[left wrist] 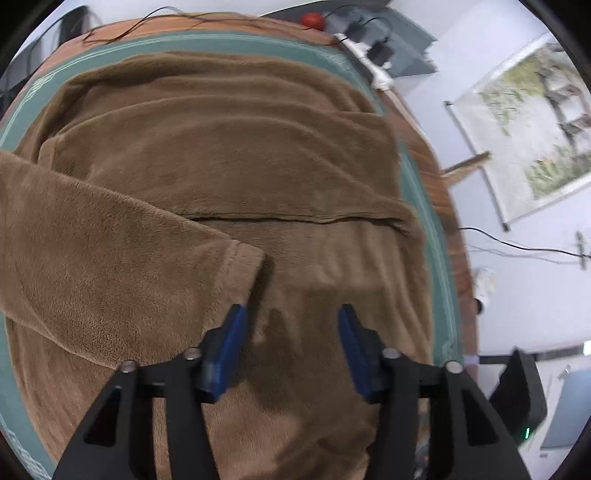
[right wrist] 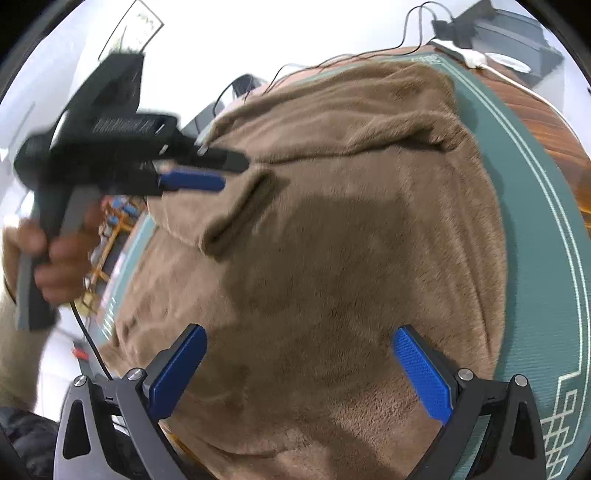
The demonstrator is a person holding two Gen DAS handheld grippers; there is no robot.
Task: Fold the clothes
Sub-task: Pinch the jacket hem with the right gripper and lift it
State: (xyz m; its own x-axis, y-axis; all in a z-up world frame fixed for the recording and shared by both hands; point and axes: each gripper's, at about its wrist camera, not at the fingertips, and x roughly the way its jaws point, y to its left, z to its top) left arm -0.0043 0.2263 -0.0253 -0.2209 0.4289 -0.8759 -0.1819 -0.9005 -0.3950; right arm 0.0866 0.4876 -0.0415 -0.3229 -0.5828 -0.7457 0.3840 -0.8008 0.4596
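Note:
A brown fleece garment (left wrist: 221,155) lies spread over a green mat, with a sleeve (left wrist: 92,258) folded across it from the left. My left gripper (left wrist: 291,314) is open and empty just above the garment's lower part, its left finger near the sleeve cuff. In the right wrist view the same garment (right wrist: 332,240) fills the frame. My right gripper (right wrist: 299,336) is open and empty above it. The left gripper (right wrist: 207,173) shows there too, held by a hand at the upper left, blurred, over the garment's far side.
The green mat (left wrist: 436,236) covers a wooden table (left wrist: 461,258). A power strip with plugs (left wrist: 369,55) and a red object (left wrist: 313,19) sit at the table's far end. Cables (right wrist: 369,51) run along the far edge. A poster (left wrist: 535,122) lies on the floor.

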